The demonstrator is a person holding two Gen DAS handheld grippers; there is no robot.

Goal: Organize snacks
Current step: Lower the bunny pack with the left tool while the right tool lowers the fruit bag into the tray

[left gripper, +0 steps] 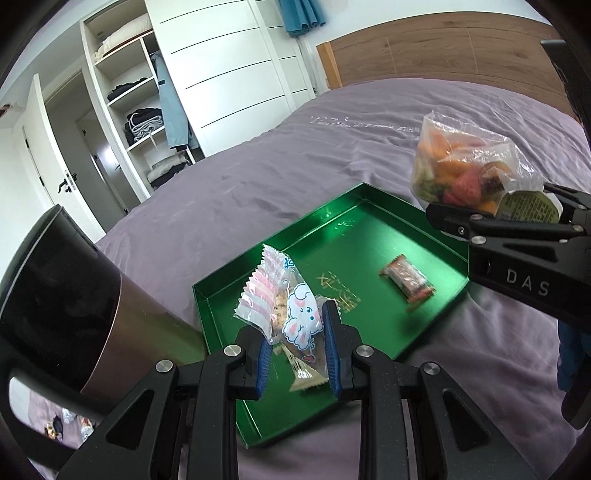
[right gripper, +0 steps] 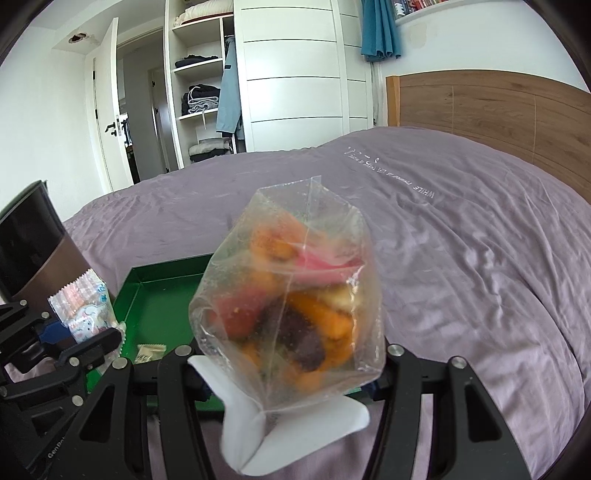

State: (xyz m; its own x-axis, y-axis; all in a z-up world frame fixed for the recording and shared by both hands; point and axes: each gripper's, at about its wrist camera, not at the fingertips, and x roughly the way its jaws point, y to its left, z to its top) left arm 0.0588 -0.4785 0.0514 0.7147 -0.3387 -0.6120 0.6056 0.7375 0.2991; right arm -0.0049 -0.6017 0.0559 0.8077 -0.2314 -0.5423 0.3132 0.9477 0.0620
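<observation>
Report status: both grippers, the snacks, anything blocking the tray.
Left gripper shut on pink cartoon snack packet over green tray. Right gripper clamped on clear fruit bag. Brown wrapped bar already in tray; nothing blocking.

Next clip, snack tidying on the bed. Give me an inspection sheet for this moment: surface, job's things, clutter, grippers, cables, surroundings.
Surface: purple bedsheet, wrinkled; green tray lying on it.
Job's things: brown wrapped snack and a small pale packet lie in the tray; pink cartoon packet and clear bag of mixed fruit snacks are both held.
Clutter: dark cylindrical container beside the tray.
Grippers: left gripper shut on the pink cartoon packet above the tray; right gripper holds the fruit bag, jaws wide.
Cables: nothing seen.
Surroundings: open white wardrobe, wooden headboard, blue curtain, open door.
</observation>
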